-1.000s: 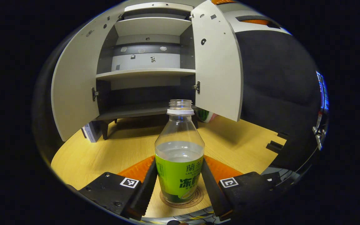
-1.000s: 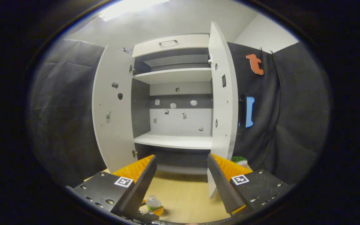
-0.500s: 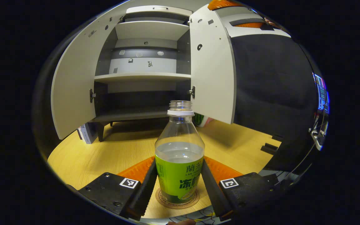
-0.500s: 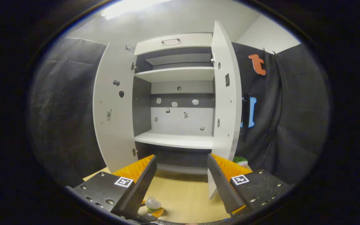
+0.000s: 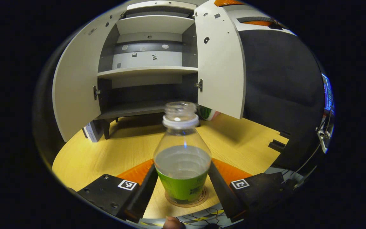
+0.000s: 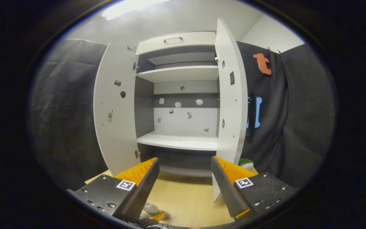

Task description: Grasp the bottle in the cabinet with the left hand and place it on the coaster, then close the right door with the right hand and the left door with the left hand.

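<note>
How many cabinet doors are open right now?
2. The left door is swung out on the cabinet's left side, and the right door is swung out on its right; both show in each gripper view.

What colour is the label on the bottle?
Bright green on the bottle, clearest in the left gripper view.

Uncapped bottle point(image 5: 182, 159), green label, half full, leaning on coaster point(image 5: 186, 201); cabinet point(image 6: 178, 95) doors open.

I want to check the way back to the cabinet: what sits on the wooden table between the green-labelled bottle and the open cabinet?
In the left gripper view, bare wooden tabletop separates the green-labelled clear plastic bottle from the open grey-and-white cabinet.
</note>
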Action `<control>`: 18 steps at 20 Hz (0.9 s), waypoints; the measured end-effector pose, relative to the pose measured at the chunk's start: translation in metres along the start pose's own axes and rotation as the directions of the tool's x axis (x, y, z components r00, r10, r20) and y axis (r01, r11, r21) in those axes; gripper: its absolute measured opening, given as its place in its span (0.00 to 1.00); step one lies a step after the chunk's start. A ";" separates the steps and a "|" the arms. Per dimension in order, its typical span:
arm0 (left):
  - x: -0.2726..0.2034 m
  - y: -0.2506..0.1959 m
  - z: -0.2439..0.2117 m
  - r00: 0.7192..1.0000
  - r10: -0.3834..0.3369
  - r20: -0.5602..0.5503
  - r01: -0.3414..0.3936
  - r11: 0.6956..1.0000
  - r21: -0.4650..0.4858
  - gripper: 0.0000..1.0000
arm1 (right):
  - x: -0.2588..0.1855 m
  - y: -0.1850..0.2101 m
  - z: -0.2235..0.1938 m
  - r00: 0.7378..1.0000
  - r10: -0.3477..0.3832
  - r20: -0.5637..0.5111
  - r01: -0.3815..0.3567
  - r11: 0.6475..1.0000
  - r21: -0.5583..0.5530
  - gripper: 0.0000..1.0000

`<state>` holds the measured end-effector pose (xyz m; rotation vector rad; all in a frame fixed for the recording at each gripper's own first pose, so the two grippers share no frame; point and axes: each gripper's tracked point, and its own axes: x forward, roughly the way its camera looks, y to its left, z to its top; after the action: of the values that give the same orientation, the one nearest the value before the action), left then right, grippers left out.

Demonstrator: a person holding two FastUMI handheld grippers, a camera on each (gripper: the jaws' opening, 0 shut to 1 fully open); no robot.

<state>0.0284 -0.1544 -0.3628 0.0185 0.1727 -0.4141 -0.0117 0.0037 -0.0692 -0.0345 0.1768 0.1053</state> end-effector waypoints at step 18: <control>-0.048 -0.004 0.217 0.989 -0.030 0.145 0.016 0.995 0.098 0.90 | -0.012 -0.092 0.049 0.990 -0.090 0.106 0.084 0.995 0.059 0.94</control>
<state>0.0188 -0.1507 -0.1408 0.0814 0.0084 -0.4453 -0.0050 -0.0870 -0.0168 0.0176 0.0694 0.0150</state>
